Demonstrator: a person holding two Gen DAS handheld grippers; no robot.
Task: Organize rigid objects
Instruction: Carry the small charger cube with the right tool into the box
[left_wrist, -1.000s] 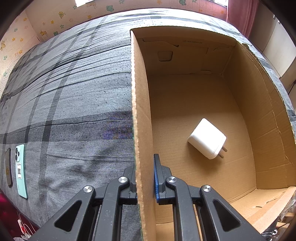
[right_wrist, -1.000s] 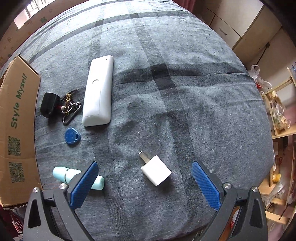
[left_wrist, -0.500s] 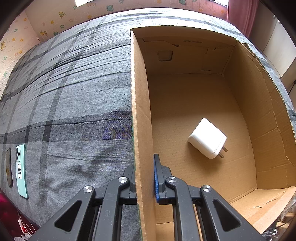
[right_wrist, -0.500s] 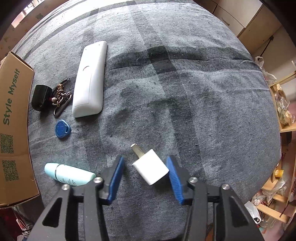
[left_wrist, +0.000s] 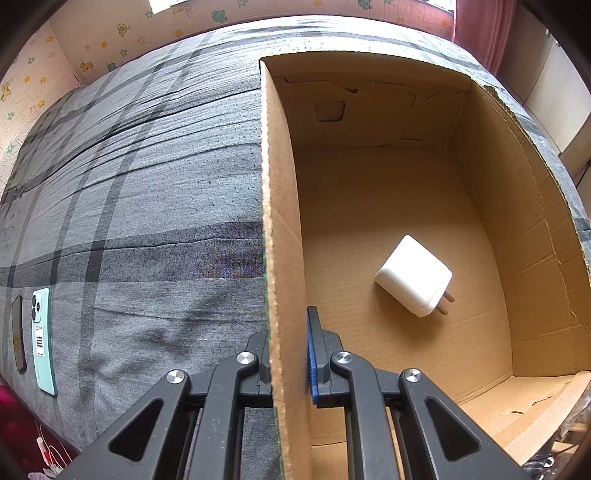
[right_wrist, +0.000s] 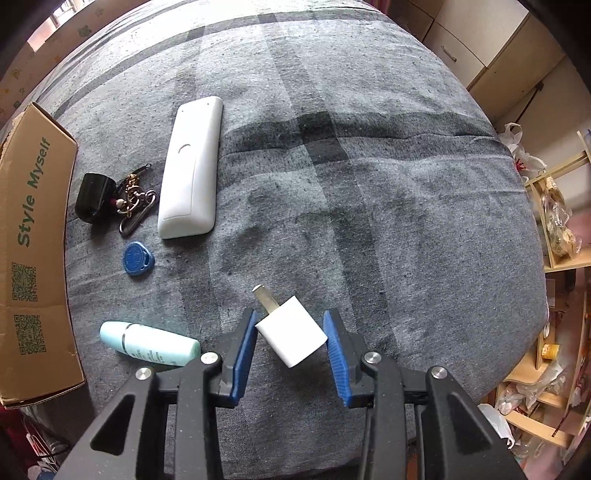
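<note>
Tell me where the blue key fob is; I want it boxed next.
In the right wrist view, the blue key fob lies on the grey blanket, left of centre, below the keys and near the white remote's lower end.

Cardboard box (right_wrist: 35, 236), outer side wall, right wrist view: green lettering "Style Myself" running lengthwise. Below it, two green QR codes, one above the other, on the same wall.

Inside back wall of the box, left wrist view: a small printed line near the top edge, too small to read.

Mint-green phone (left_wrist: 43, 339) on the bed: white barcode label on its back, digits unreadable.

Pale green tube (right_wrist: 149, 345): dark print, illegible.
</note>
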